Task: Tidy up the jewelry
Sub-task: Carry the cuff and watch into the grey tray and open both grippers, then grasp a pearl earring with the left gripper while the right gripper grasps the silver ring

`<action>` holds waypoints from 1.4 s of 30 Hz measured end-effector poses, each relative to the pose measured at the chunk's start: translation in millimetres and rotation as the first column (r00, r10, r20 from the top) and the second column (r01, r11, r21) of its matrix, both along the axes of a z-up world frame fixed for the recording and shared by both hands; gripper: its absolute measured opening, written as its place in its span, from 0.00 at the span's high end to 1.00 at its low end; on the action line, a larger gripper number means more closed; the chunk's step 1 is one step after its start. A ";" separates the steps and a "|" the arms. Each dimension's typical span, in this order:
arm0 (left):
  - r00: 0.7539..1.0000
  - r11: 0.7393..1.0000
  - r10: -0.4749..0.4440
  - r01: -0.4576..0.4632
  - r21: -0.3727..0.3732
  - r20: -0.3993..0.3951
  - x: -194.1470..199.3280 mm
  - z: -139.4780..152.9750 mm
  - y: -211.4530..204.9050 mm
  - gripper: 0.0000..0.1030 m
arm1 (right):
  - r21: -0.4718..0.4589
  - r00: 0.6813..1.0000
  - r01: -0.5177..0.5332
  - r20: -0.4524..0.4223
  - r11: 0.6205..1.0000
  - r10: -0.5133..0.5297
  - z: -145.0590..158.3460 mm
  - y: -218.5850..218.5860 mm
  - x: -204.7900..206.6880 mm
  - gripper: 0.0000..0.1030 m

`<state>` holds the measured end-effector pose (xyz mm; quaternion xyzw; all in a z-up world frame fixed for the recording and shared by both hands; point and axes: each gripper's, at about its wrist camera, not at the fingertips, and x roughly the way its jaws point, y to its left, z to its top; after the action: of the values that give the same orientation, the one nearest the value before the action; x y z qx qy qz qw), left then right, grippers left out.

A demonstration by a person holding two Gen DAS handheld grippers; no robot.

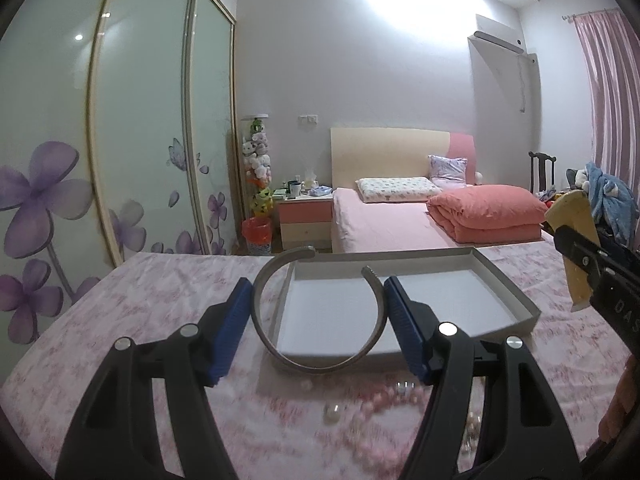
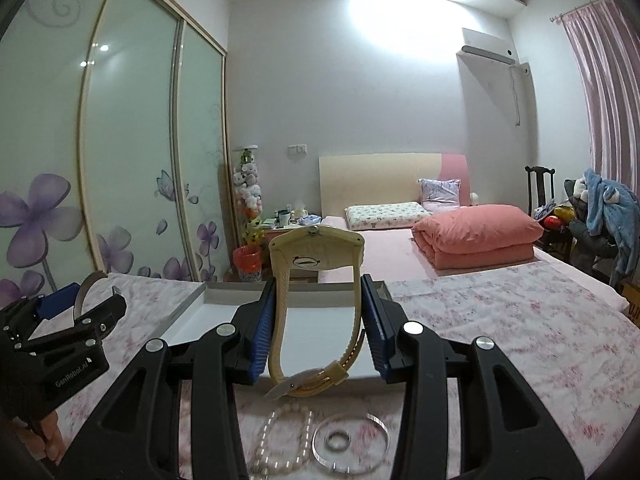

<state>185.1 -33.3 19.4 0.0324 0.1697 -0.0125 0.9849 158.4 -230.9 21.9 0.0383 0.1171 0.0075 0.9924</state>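
My left gripper (image 1: 316, 316) is shut on a grey open metal bangle (image 1: 320, 362), held above the near edge of a shallow white box (image 1: 508, 284) on the floral cloth. My right gripper (image 2: 318, 322) is shut on a cream-yellow wristwatch (image 2: 316, 256), strap pinched between the blue pads, above the same box (image 2: 192, 304). The watch also shows at the right in the left wrist view (image 1: 572, 232). The bangle and left gripper (image 2: 94, 294) show at the left in the right wrist view. A pearl bracelet (image 2: 286, 440), a clear bangle (image 2: 352, 440) and a small ring (image 2: 337, 441) lie on the cloth below.
Pink pearl beads (image 1: 380, 412) and small loose pieces (image 1: 332, 414) lie blurred on the cloth near me. Beyond stands a bed (image 1: 400, 220) with a folded pink quilt (image 1: 484, 212), a nightstand (image 1: 306, 220), and glass wardrobe doors (image 1: 140, 140) at the left.
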 end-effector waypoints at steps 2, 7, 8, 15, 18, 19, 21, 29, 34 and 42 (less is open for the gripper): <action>1.000 1.000 -0.009 0.009 -0.006 -0.017 20.6 0.3 -3.3 0.36 | 0.010 1.000 0.000 -0.018 1.000 0.000 -1.8 -1.8 13.4 0.60; 0.994 0.999 -0.034 0.030 -0.039 -0.104 69.0 -13.0 -9.2 0.36 | 0.034 0.992 -0.012 -0.126 0.999 0.017 -14.4 -7.0 66.3 0.60; 0.991 0.998 -0.039 0.034 -0.047 -0.130 80.3 -16.9 -10.2 0.36 | 0.039 0.989 -0.014 -0.146 0.999 0.020 -18.0 -7.4 72.2 0.60; 0.956 0.996 -0.070 0.050 -0.078 -0.285 138.1 -50.3 -18.2 0.36 | 0.076 0.919 -0.024 -0.391 0.997 0.052 -53.8 -4.7 131.3 0.60; 0.936 0.994 -0.082 0.053 -0.093 -0.344 153.2 -63.0 -18.3 0.36 | 0.091 0.882 -0.019 -0.467 0.996 0.060 -67.0 -3.1 147.1 0.60; 0.929 0.994 -0.086 0.054 -0.098 -0.360 157.3 -66.7 -17.9 0.36 | 0.098 0.874 -0.017 -0.482 0.995 0.062 -70.2 -4.1 150.1 0.59; 0.915 0.992 -0.098 0.060 -0.108 -0.392 166.0 -72.3 -18.5 0.36 | 0.100 0.856 -0.018 -0.512 0.995 0.067 -76.0 -5.5 155.4 0.59; 0.914 0.983 -0.123 0.059 -0.172 -0.386 163.4 -58.6 -0.9 0.28 | 0.118 0.874 -0.031 -0.478 0.993 0.084 -59.5 -18.1 137.8 0.43; 0.938 0.979 -0.090 0.022 -0.202 -0.335 132.0 -30.9 31.7 0.28 | 0.144 0.901 -0.038 -0.423 0.989 0.096 -36.7 -30.4 103.6 0.43; 0.944 0.985 -0.027 -0.030 -0.167 -0.328 58.3 -26.9 76.6 0.28 | 0.148 0.930 -0.078 -0.345 0.986 0.126 -19.3 -25.9 23.9 0.43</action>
<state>243.4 43.3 -7.5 -0.0544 0.3298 -0.0313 0.9420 182.4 -256.8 2.6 0.0981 0.2946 0.0599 0.9487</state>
